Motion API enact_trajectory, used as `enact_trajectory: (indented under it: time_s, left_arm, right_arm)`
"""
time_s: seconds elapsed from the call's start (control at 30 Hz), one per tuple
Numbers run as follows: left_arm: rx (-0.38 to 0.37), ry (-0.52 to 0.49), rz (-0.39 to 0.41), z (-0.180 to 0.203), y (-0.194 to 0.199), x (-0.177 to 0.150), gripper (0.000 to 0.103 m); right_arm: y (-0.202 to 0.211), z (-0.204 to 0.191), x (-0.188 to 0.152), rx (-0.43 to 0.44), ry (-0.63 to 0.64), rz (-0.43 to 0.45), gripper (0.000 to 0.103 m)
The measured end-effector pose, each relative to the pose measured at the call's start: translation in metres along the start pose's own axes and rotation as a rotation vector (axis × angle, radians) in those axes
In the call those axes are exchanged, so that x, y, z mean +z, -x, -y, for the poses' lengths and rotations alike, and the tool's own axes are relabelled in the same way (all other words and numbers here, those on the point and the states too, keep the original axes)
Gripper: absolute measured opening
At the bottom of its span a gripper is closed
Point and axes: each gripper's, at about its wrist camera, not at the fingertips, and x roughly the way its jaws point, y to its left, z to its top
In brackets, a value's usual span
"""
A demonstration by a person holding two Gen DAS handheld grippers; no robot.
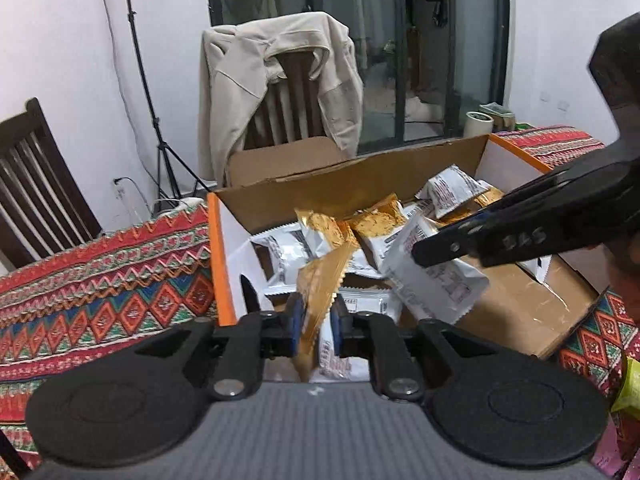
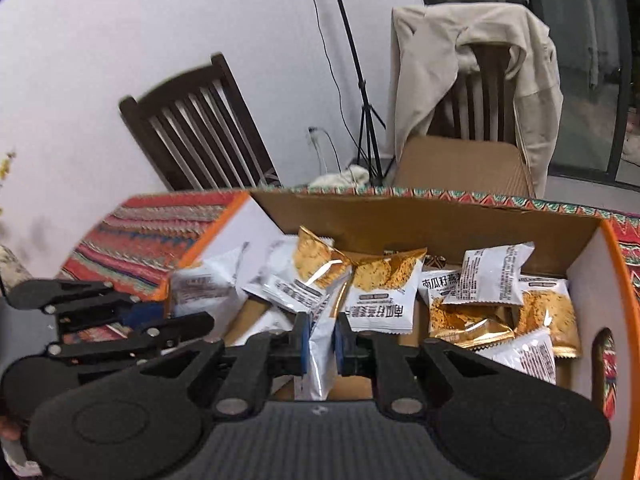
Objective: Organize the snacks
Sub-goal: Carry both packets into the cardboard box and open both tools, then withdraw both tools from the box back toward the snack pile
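An open cardboard box (image 1: 218, 240) with an orange rim and white inner walls holds several gold-and-white snack packets (image 1: 376, 224). My left gripper (image 1: 316, 320) hovers over the box's near left corner, its blue pads shut on a gold-backed snack packet (image 1: 320, 280) that stands up between them. From the right, my right gripper (image 1: 424, 252) reaches in with a white packet (image 1: 436, 284) pinched in it. In the right wrist view that gripper (image 2: 322, 344) is shut on the white packet (image 2: 320, 340) above the box (image 2: 616, 264), and the left gripper (image 2: 172, 316) sits at the left.
The box lies on a table under a red patterned cloth (image 1: 100, 280). Behind it stand two dark wooden chairs (image 1: 36, 176), one draped with a beige jacket (image 1: 280, 80), and a black tripod stand (image 1: 160, 148). A tape roll (image 1: 478, 122) sits far right, with a yellow-green wrapper (image 1: 628, 384) near the right edge.
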Motion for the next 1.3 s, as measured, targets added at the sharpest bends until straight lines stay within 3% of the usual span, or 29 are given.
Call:
enact_trajectory:
  time_s: [0.07, 0.1, 0.2, 0.3, 0.43, 0.57, 0.67, 0.87, 0.97, 1.1, 1.3]
  left_arm:
    - [-0.016, 0.016, -0.003, -0.001, 0.002, -0.001, 0.027]
    - [-0.023, 0.025, -0.003, -0.002, 0.004, -0.001, 0.033]
    - [-0.031, 0.045, 0.003, -0.005, 0.015, -0.001, 0.037]
    - [-0.031, 0.066, 0.020, -0.006, 0.038, 0.001, 0.040]
    - [-0.045, 0.096, 0.066, -0.006, 0.083, 0.001, 0.045]
    - [-0.073, 0.136, 0.118, -0.001, 0.140, -0.004, 0.061]
    - [-0.104, 0.158, 0.148, 0.006, 0.184, -0.016, 0.067]
    - [-0.074, 0.158, 0.195, 0.037, 0.261, -0.049, 0.089]
    - [-0.029, 0.141, 0.213, 0.055, 0.293, -0.073, 0.099]
    - [0.000, 0.125, 0.263, 0.079, 0.330, -0.113, 0.103]
    - [-0.019, 0.174, 0.296, 0.107, 0.368, -0.182, 0.103]
  right_arm:
    - [-0.006, -0.002, -0.002, -0.047, 0.037, -0.018, 0.016]
    - [-0.007, -0.003, -0.003, -0.074, 0.057, -0.023, 0.022]
    - [0.000, -0.004, -0.004, -0.119, 0.084, -0.005, 0.040]
    - [0.021, -0.004, -0.001, -0.124, 0.076, 0.030, 0.042]
    - [0.067, -0.010, -0.001, -0.125, 0.094, 0.089, 0.047]
    - [0.126, -0.023, -0.011, -0.142, 0.130, 0.148, 0.053]
    - [0.173, -0.034, -0.028, -0.134, 0.148, 0.188, 0.059]
    - [0.248, -0.058, -0.080, -0.147, 0.193, 0.240, 0.071]
    - [0.282, -0.073, -0.118, -0.147, 0.226, 0.276, 0.083]
    - [0.315, -0.092, -0.174, -0.148, 0.257, 0.307, 0.087]
    - [0.349, -0.115, -0.258, -0.183, 0.264, 0.354, 0.092]
